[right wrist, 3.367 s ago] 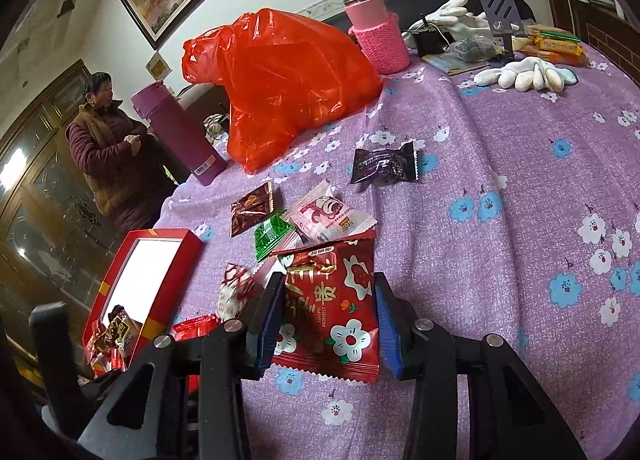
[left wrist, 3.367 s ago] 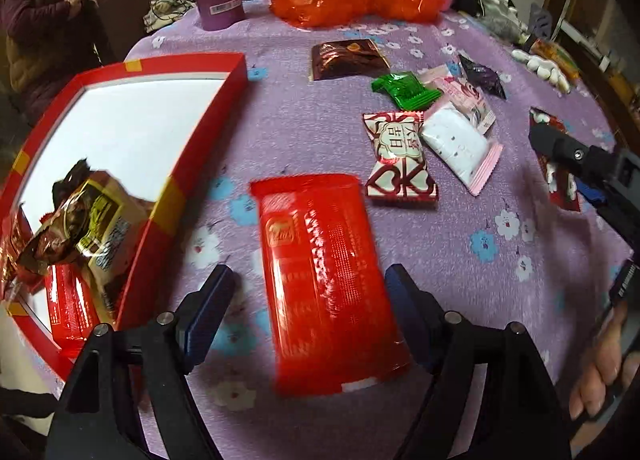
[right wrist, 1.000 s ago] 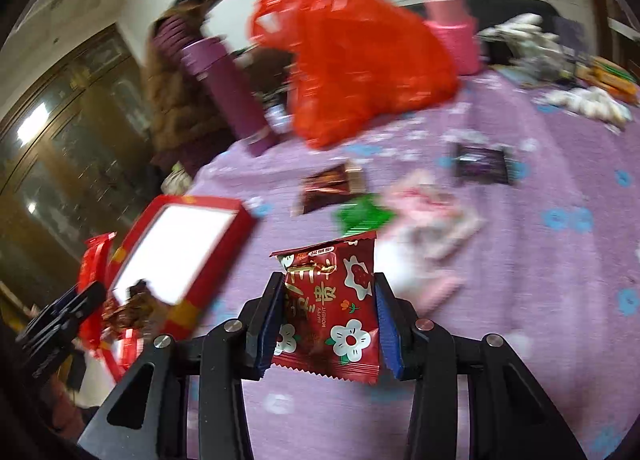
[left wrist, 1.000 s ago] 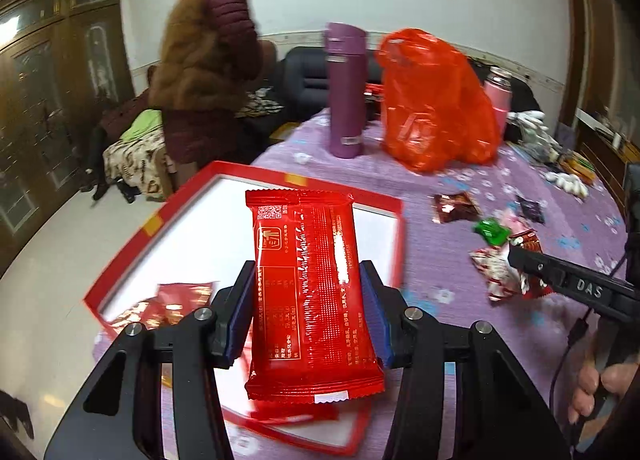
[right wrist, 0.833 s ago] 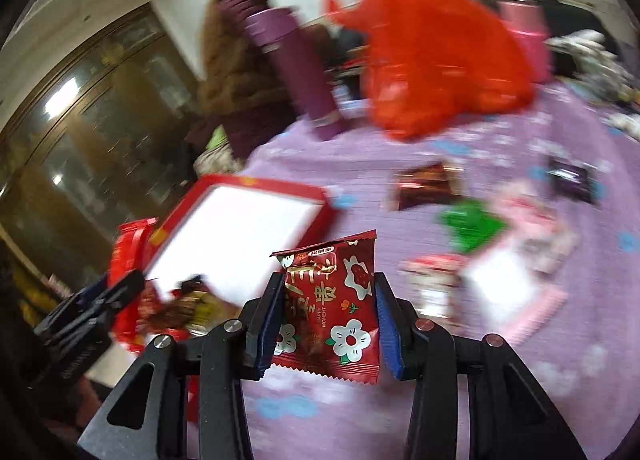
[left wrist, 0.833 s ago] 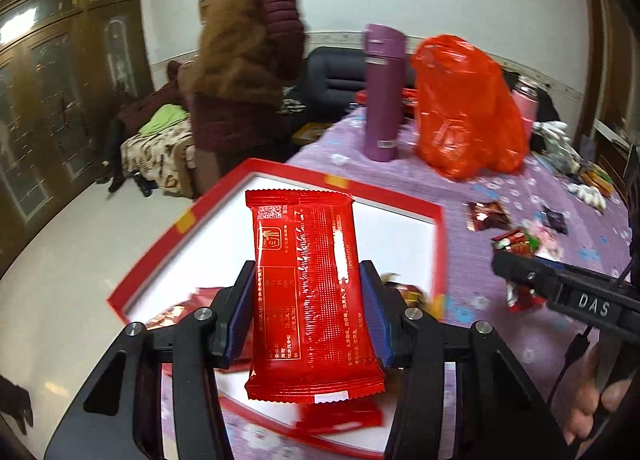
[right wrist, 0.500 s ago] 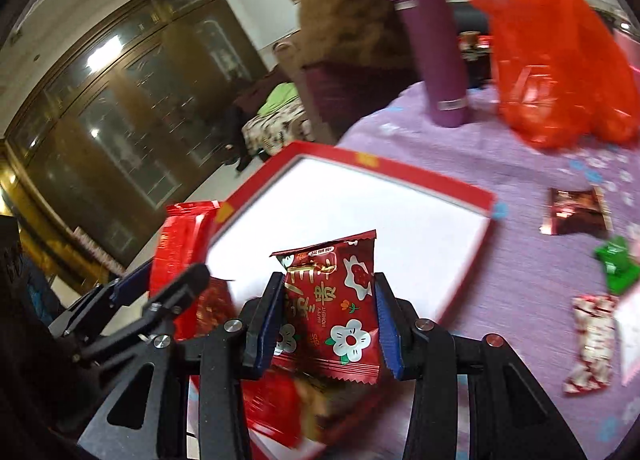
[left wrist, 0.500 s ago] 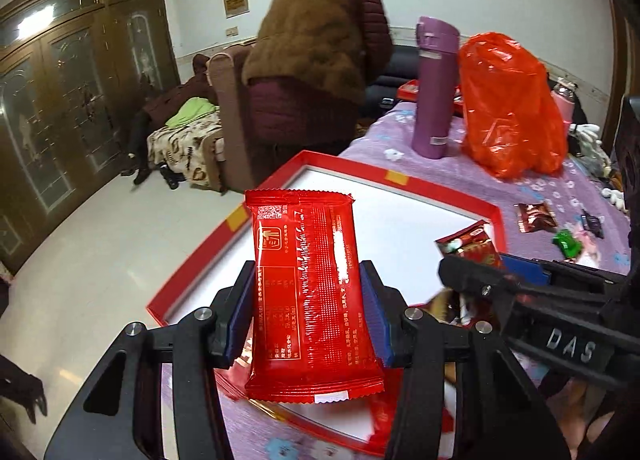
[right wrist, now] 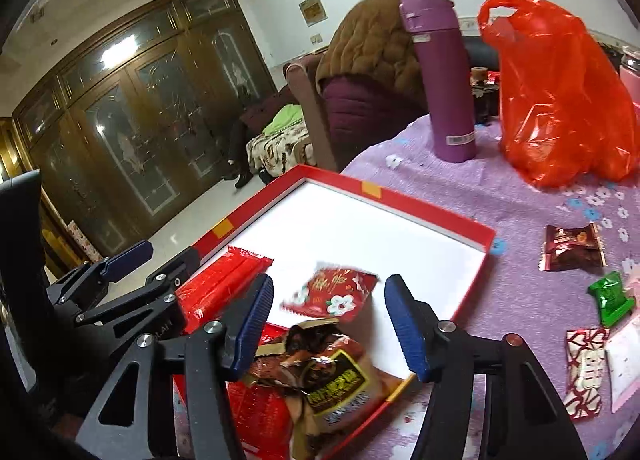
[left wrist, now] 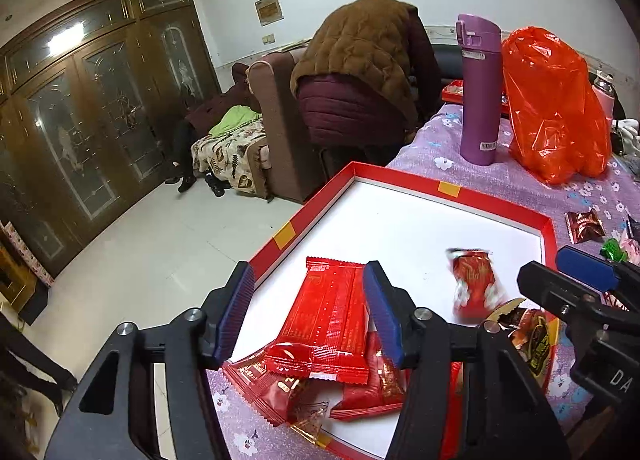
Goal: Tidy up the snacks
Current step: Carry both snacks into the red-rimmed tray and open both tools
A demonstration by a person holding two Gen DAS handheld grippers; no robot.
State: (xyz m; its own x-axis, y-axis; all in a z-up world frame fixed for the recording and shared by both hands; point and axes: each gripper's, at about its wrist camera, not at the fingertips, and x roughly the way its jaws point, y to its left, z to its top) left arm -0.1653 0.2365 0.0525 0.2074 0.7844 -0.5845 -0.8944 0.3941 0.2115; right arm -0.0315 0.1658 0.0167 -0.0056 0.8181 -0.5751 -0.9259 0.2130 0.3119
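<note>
A red box with a white floor [left wrist: 400,177] [right wrist: 404,201] lies at the table's near left edge, with several snack packets piled in its near corner. My left gripper [left wrist: 307,269] hovers over that corner, its jaws opening. The long red packet [left wrist: 326,320] [right wrist: 218,288] lies loose below them on the pile, touching neither pad. My right gripper [right wrist: 330,282] is beside it, jaws opening too. The red flower-print packet [right wrist: 332,296] [left wrist: 474,280] is blurred between and below its pads, free of them, over the box floor. A brown packet [right wrist: 332,376] lies under the right gripper.
A purple flask [left wrist: 478,88] and an orange plastic bag [left wrist: 556,108] stand behind the box. Loose sweets lie on the purple flowered cloth at right: brown [right wrist: 572,248], green [right wrist: 610,298], red-and-white [right wrist: 584,368]. A person [left wrist: 360,72] bends over beyond the table.
Both grippers carried their packets left over the red box, then opened. The long red packet dropped onto the pile and the flower-print packet has left the right jaws.
</note>
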